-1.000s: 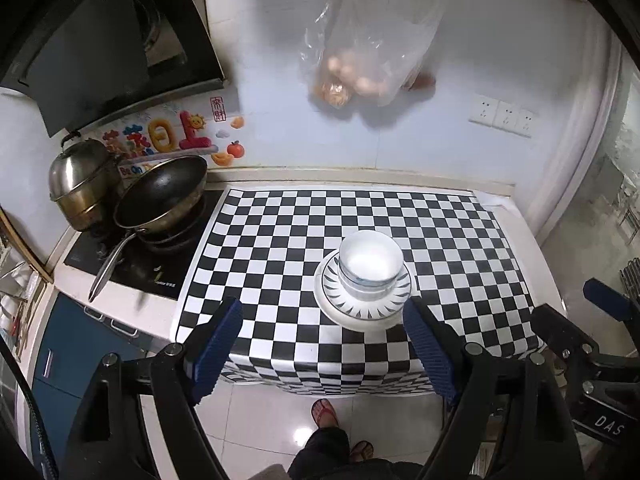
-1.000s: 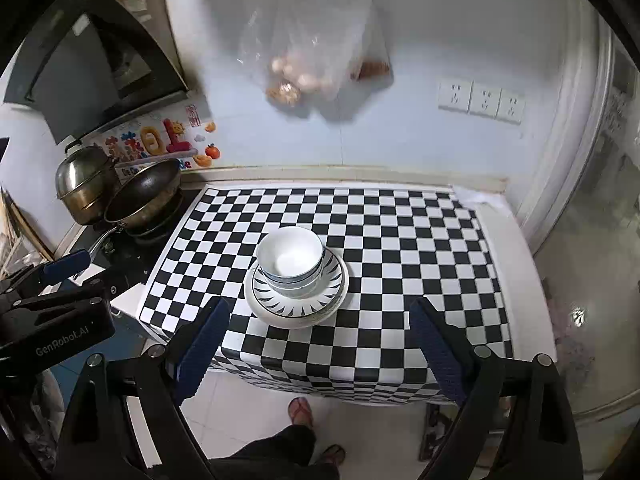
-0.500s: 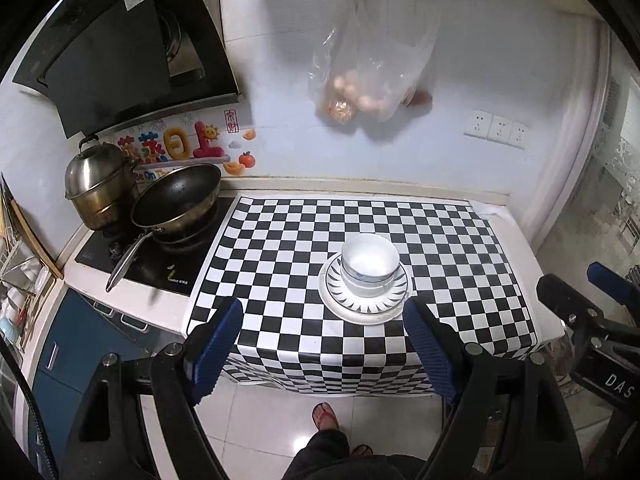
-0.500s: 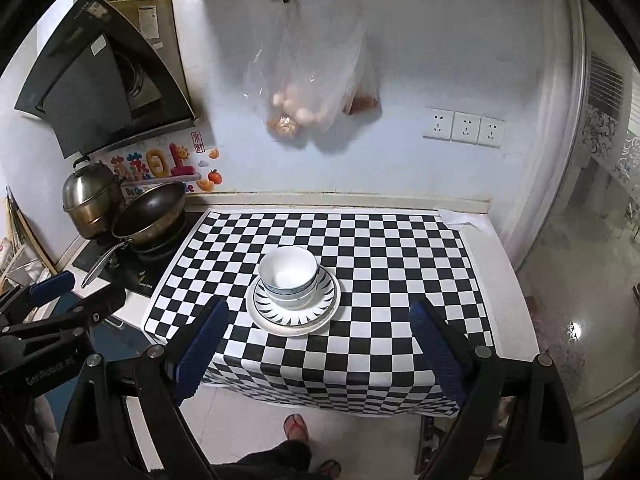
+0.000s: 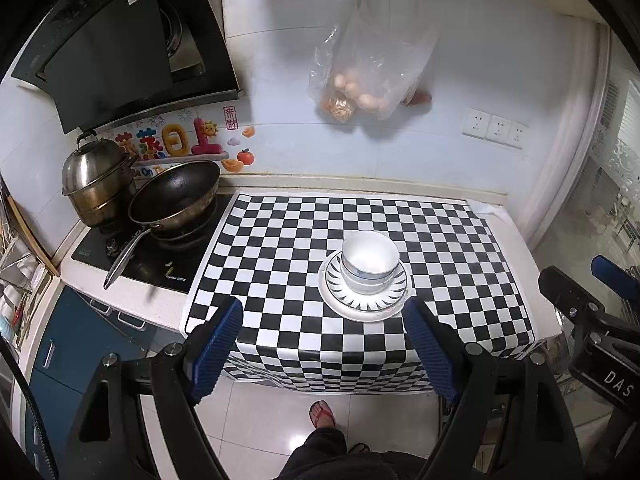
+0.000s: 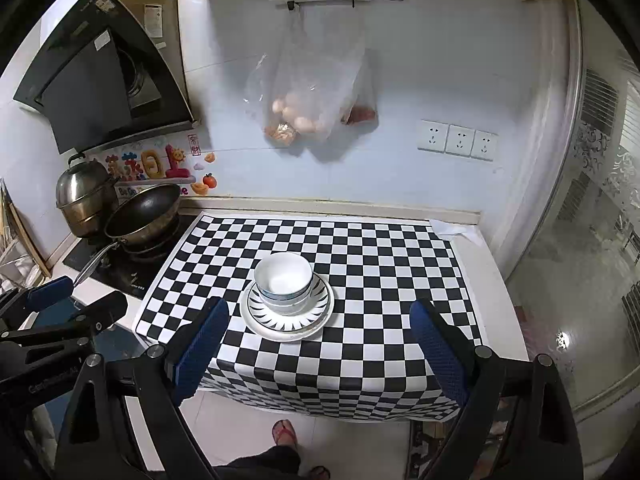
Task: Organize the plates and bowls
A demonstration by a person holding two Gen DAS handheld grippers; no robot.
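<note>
White bowls with blue rim bands [image 5: 369, 261] [image 6: 283, 281] sit nested in a stack on stacked white plates with a black ray pattern [image 5: 364, 304] [image 6: 286, 320], on the checkered countertop [image 5: 280, 248] [image 6: 380, 264]. My left gripper [image 5: 322, 320] is open and empty, held back off the counter's front edge, below the stack. My right gripper [image 6: 320, 322] is open and empty too, also back from the front edge. Each gripper shows at the edge of the other's view.
A black wok [image 5: 174, 196] and a steel pot [image 5: 96, 180] stand on the hob at the left. A plastic bag of eggs [image 5: 360, 80] hangs on the wall. Wall sockets [image 6: 456, 140] are at the right. The floor and the person's sandalled foot [image 5: 322, 414] are below.
Both grippers have pulled back and up from the counter, so the stack looks smaller and farther. Bowls and plates have not moved. Both grippers stay open.
</note>
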